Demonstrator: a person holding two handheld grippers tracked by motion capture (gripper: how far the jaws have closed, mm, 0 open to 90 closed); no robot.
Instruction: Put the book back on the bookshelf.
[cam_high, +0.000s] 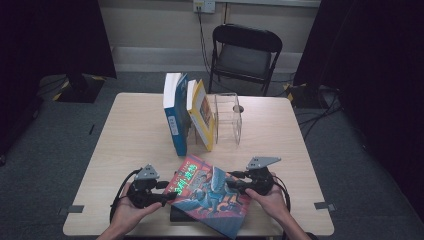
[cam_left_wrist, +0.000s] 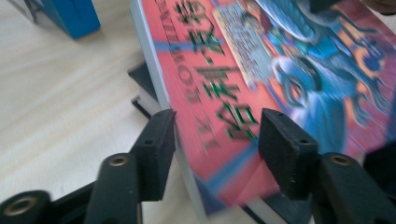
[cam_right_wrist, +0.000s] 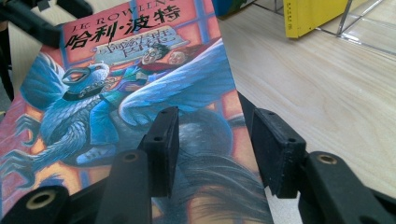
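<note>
A red and blue illustrated book (cam_high: 210, 192) lies askew near the table's front edge, partly on top of a dark book (cam_high: 176, 215). My left gripper (cam_high: 167, 192) is at its spine side. In the left gripper view the jaws (cam_left_wrist: 217, 140) straddle the spine edge of the book (cam_left_wrist: 224, 88), one beside the spine and one over the cover, with a gap. My right gripper (cam_high: 232, 185) is at the book's right edge. There its jaws (cam_right_wrist: 215, 135) stand apart, one over the cover (cam_right_wrist: 140, 79), the other past the edge above the table.
A blue book (cam_high: 175, 115) and a yellow book (cam_high: 204, 117) stand upright mid-table beside a clear acrylic rack (cam_high: 230, 117). The light wooden table (cam_high: 135, 135) has bare room at left and right. A black folding chair (cam_high: 245, 50) stands behind it.
</note>
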